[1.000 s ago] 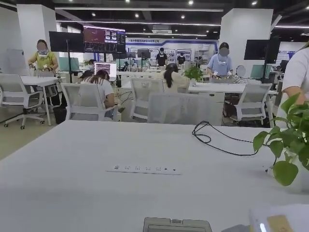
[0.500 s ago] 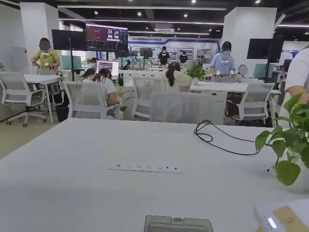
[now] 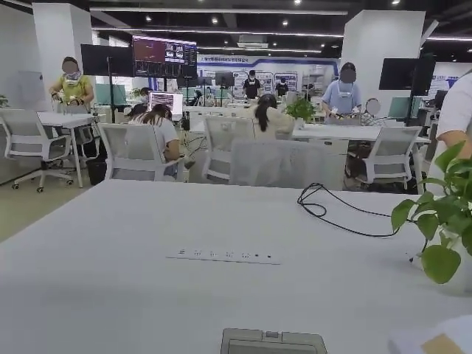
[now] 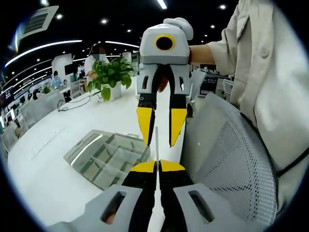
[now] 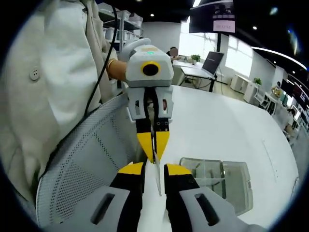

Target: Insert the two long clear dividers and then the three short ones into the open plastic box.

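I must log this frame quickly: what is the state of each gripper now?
Left gripper: shut on a clear divider.
Right gripper: open, its jaws apart on either side of the same divider.

Plastic box (image 3: 273, 341) cut off by my head view's bottom edge, clear divider (image 4: 156, 145) edge-on, long or short I can't tell

Your left tool (image 4: 157, 165) and right tool (image 4: 159, 143) face each other tip to tip, with the divider (image 4: 156, 137) edge-on between both pairs of jaws. The chair (image 4: 227, 159) is just beside them, between you and the surface (image 3: 147, 295). On the surface, the box (image 4: 126, 140) sits nearest you, the socket strip (image 3: 223, 256) behind it, the cable (image 3: 324, 214) farther back to the right, and the plant (image 3: 442, 221) at the right edge.
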`<action>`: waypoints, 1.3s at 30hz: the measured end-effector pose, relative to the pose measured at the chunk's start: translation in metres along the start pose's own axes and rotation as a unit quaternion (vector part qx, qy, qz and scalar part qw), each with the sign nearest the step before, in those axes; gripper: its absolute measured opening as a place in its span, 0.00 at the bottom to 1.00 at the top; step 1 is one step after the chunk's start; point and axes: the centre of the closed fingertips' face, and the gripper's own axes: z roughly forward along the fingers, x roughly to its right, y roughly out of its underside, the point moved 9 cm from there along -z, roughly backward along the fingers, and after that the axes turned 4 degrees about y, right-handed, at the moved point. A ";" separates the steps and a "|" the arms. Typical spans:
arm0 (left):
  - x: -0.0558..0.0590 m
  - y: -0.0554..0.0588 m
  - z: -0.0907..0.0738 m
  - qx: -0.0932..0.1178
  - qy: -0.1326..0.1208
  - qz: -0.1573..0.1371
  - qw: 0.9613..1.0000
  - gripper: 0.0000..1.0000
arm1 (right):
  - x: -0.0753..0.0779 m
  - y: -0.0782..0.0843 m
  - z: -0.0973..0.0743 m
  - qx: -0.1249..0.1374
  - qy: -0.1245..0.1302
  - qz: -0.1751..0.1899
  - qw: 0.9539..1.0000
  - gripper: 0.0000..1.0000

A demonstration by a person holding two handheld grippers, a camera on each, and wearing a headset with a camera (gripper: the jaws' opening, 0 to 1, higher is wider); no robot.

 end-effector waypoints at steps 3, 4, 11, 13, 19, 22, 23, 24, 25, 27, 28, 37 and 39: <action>0.002 -0.001 0.000 0.003 0.009 0.005 1.000 0.00 | -0.001 0.000 0.001 0.001 -0.005 -0.001 1.000 0.15; 0.003 -0.001 0.000 0.003 0.012 0.008 1.000 0.00 | -0.001 0.000 0.002 0.002 -0.007 -0.001 1.000 0.14; 0.006 -0.003 0.001 0.011 0.025 0.015 1.000 0.00 | -0.005 -0.001 0.004 0.008 -0.022 -0.003 1.000 0.06; 0.006 -0.004 0.001 0.014 0.027 0.014 0.999 0.00 | -0.005 -0.001 0.004 0.006 -0.026 -0.002 1.000 0.03; 0.004 -0.003 -0.002 0.024 0.024 0.005 0.999 0.00 | -0.002 -0.003 0.003 0.007 -0.020 0.008 1.000 0.03; 0.003 -0.002 -0.002 0.025 0.021 0.000 0.999 0.00 | -0.002 -0.004 0.004 0.002 -0.016 0.005 1.000 0.02; 0.003 -0.001 -0.002 0.025 0.021 -0.001 0.999 0.00 | -0.001 -0.004 0.004 0.000 -0.016 0.006 1.000 0.02; 0.002 -0.001 -0.001 0.026 0.019 -0.002 0.999 0.00 | -0.001 -0.004 0.004 -0.002 -0.015 0.006 1.000 0.02; 0.002 -0.001 -0.001 0.027 0.018 -0.005 0.999 0.00 | -0.001 -0.004 0.004 -0.004 -0.014 0.005 1.000 0.02; 0.001 0.000 -0.002 0.031 0.014 -0.010 0.999 0.00 | -0.001 -0.005 0.004 -0.008 -0.009 0.004 1.000 0.02; 0.001 0.000 -0.002 0.033 0.008 -0.012 0.999 0.00 | 0.000 -0.006 0.004 -0.011 -0.003 -0.006 1.000 0.02; -0.005 0.004 -0.003 0.042 -0.024 -0.028 0.998 0.07 | 0.011 -0.007 -0.001 -0.042 0.038 -0.011 0.998 0.02; -0.006 0.006 -0.004 0.040 -0.029 -0.033 0.998 0.09 | 0.016 -0.005 -0.003 -0.055 0.050 -0.010 0.997 0.02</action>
